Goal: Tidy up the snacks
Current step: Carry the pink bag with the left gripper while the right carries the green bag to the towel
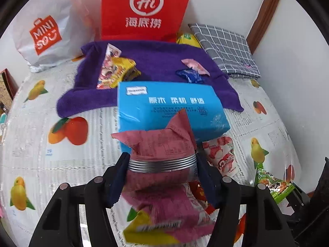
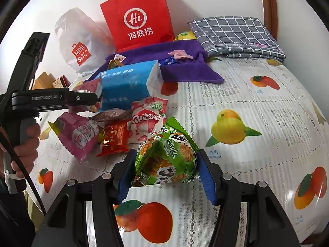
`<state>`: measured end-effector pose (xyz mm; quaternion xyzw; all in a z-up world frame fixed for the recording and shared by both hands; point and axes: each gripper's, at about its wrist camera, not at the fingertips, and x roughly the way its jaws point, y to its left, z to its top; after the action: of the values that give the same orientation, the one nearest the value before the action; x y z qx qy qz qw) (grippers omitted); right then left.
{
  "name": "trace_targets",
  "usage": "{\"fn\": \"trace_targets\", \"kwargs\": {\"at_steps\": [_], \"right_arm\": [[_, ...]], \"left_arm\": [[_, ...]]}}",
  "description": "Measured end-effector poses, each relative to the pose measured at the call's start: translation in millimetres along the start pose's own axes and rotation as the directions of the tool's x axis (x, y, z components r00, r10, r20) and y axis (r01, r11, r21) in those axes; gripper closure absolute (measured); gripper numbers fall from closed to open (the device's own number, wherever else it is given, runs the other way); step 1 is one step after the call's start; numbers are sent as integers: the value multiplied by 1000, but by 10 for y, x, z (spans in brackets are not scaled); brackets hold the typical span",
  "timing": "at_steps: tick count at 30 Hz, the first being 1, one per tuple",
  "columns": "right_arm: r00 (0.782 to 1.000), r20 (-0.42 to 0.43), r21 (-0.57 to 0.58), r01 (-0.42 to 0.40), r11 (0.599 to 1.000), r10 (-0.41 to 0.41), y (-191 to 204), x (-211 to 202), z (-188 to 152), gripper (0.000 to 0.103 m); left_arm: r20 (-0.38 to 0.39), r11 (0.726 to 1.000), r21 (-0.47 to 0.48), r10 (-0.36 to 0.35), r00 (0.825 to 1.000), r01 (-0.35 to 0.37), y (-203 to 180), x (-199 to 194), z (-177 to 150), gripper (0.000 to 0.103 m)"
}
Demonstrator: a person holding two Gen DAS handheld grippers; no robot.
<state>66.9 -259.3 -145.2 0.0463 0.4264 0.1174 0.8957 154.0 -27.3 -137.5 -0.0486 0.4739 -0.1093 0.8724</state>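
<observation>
Since both packets are air-puffed foil, light weight and slippery, crushable skin are judged; hold best taken across mid-body, not at crimped ends.

- Left claw (image 1: pixel 162 164) clenched on pink snack packet (image 1: pixel 162 144), held above snack pile.
- Right claw (image 2: pixel 165 164) clenched on green snack packet (image 2: pixel 166 158), just above bench (image 2: pixel 257 103).
- Lychee packet (image 2: pixel 147 119), red packet (image 2: pixel 115 138) heaped near left.
- Blue tissue pack (image 1: pixel 170 107) beyond; purple towel (image 1: pixel 156 61) behind carries small sweets.
- Open room judged at right; bench edge near, red paper bag (image 1: pixel 144 8) and wall at rear.
</observation>
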Motion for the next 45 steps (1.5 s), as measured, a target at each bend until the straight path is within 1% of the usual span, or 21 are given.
{"fn": "trace_targets", "kwargs": {"at_steps": [5,12,20,25,34,38,42,45], "right_arm": [[1000,14,-13,0,1000,0,53,-111,58,45],[998,68,-39,8,999,-5,201,-415,185,45],[995,102,-33,1,999,3,362,-661,327,45],[992,123,-33,2,999,2,445,-772,413,45],[990,144,-9,-11,1000,12,463,-906,532,45],[988,156,0,-19,1000,19,469,-959,613,45],[984,179,1,-18,1000,18,496,-1011,680,45],[982,186,4,-34,999,33,516,-1024,708,45]], "left_arm": [[53,1000,-11,2,999,-1,20,-310,-4,41],[115,1000,-21,-7,993,9,16,-722,-65,41],[164,999,-29,-19,986,24,23,-1049,-171,41],[184,999,-38,-23,983,30,66,-1164,-200,41],[194,997,-58,-33,980,45,122,-1263,-247,41],[204,996,-75,-24,979,40,162,-1324,-235,41],[216,997,-73,-8,976,24,161,-1408,-219,41],[225,997,-69,-4,974,20,160,-1457,-216,41]]}}
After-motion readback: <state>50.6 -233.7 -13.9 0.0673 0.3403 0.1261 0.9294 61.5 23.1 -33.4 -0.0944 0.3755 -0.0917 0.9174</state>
